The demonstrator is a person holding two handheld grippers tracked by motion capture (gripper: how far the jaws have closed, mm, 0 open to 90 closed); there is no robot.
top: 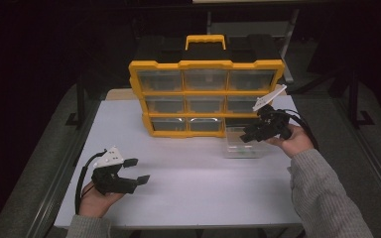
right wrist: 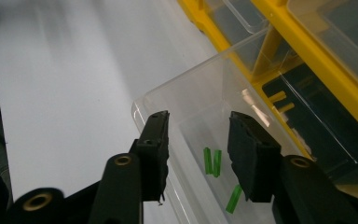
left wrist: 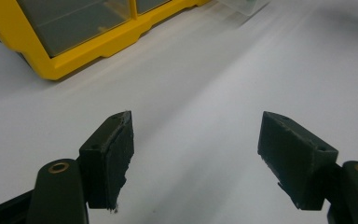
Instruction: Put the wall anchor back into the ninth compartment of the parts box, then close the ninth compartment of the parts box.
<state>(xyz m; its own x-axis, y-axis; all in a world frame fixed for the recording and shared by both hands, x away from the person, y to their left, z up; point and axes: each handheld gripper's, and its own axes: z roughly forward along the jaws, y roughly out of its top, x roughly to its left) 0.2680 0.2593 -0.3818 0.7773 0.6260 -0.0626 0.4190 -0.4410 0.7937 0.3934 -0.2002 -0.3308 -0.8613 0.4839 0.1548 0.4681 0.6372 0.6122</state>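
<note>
**Clear drawer out on the table, right jaws astride its wall**

Your left gripper (top: 135, 171) is the item nearest the camera in the high view, at the near left of the white table (top: 188, 193) and well apart from the yellow organizer (top: 206, 96). Its jaws stand spread wide with bare table between them; nothing is held. In the left gripper view the organizer's lower corner (left wrist: 56, 51) lies ahead and to the left of those jaws.

The organizer stands upright at the far middle of the table, handle (top: 206, 40) on top, with three rows of clear drawers in its front. Its bottom right slot is dark and open.

The clear drawer (top: 238, 146) sits on the table just in front of that bottom right slot, close against the organizer's front. Small green pieces (right wrist: 213, 162) lie on its floor.

Your right gripper (top: 252, 135) hangs over the drawer, to the right of the organizer's lower right corner. In the right gripper view its jaws are partly parted and straddle the drawer's near wall (right wrist: 177, 107), one outside and one inside. No pad presses on the plastic, so the drawer is not pinched.
</note>
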